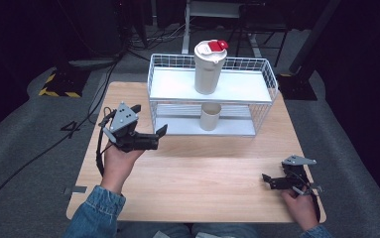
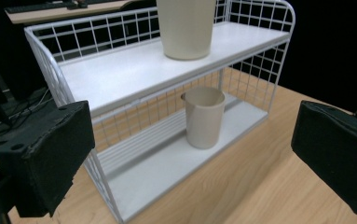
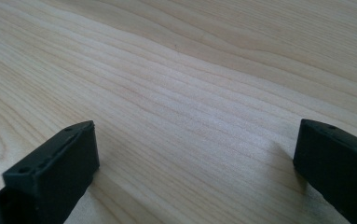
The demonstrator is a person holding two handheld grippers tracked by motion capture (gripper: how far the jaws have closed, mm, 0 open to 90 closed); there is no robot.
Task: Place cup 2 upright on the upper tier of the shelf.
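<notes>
A white wire rack (image 1: 242,87) with two shelves stands at the back middle of the wooden table (image 1: 202,168). A tall beige container (image 1: 209,69) with a white lid and red flap stands on its top shelf. A small beige cup (image 1: 210,116) stands upright on the bottom shelf. My left gripper (image 1: 149,119) is open and held above the table just left of the rack, its jaws pointing at it. In the left gripper view the cup (image 2: 204,116) stands between the wide-apart jaws, farther off. My right gripper (image 1: 269,181) rests low at the table's front right, open over bare wood (image 3: 190,70).
Grey carpet surrounds the table. A yellow-and-black striped base (image 1: 57,85) and cables (image 1: 38,153) lie on the floor to the left. Desk legs and dark furniture stand behind the rack. Bare tabletop lies between the two grippers.
</notes>
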